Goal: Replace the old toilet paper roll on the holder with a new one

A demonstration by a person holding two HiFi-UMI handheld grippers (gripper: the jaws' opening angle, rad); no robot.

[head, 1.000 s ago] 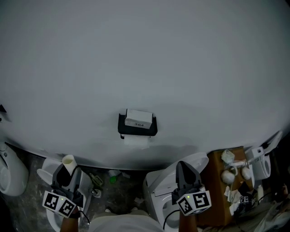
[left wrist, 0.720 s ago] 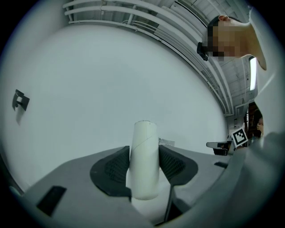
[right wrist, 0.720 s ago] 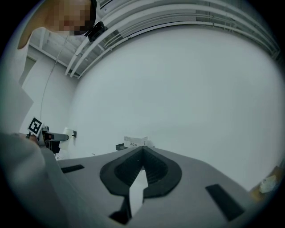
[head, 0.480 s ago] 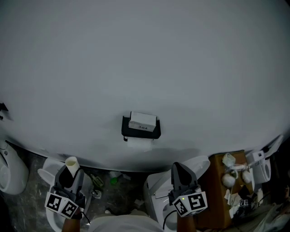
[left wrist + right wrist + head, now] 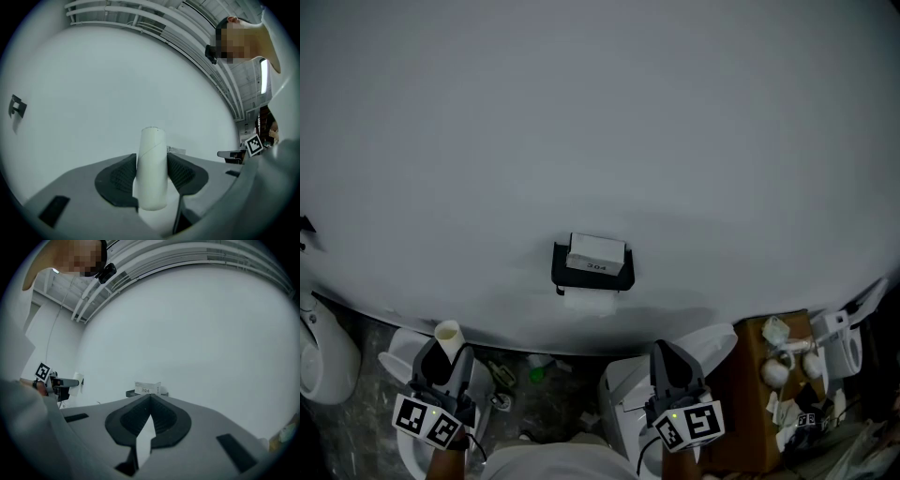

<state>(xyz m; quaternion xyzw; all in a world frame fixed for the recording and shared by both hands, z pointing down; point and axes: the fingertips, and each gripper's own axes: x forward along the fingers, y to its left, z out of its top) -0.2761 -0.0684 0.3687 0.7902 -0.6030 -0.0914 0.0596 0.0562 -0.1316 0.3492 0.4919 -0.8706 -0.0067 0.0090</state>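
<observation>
Tongs first: the left gripper point(image 5: 442, 361) is clamped on a bare cardboard tube point(image 5: 151, 164), both pads pressing its sides, the tube standing nearly upright and poking above the jaws. To its right, the right gripper point(image 5: 150, 398) has its jaws closed together with nothing between them. Both point at the pale wall point(image 5: 600, 122) on the far side. On that wall, between the two grippers and well apart from both, hangs the black toilet paper holder point(image 5: 592, 274), a white tag point(image 5: 597, 253) marked "304" on its top and a short strip of white paper point(image 5: 589, 300) showing beneath it. At the near edge, a white toilet point(image 5: 623, 403) sits below the right gripper. Further right, a wooden stand point(image 5: 748, 394) carries small white items, too blurred to identify.
</observation>
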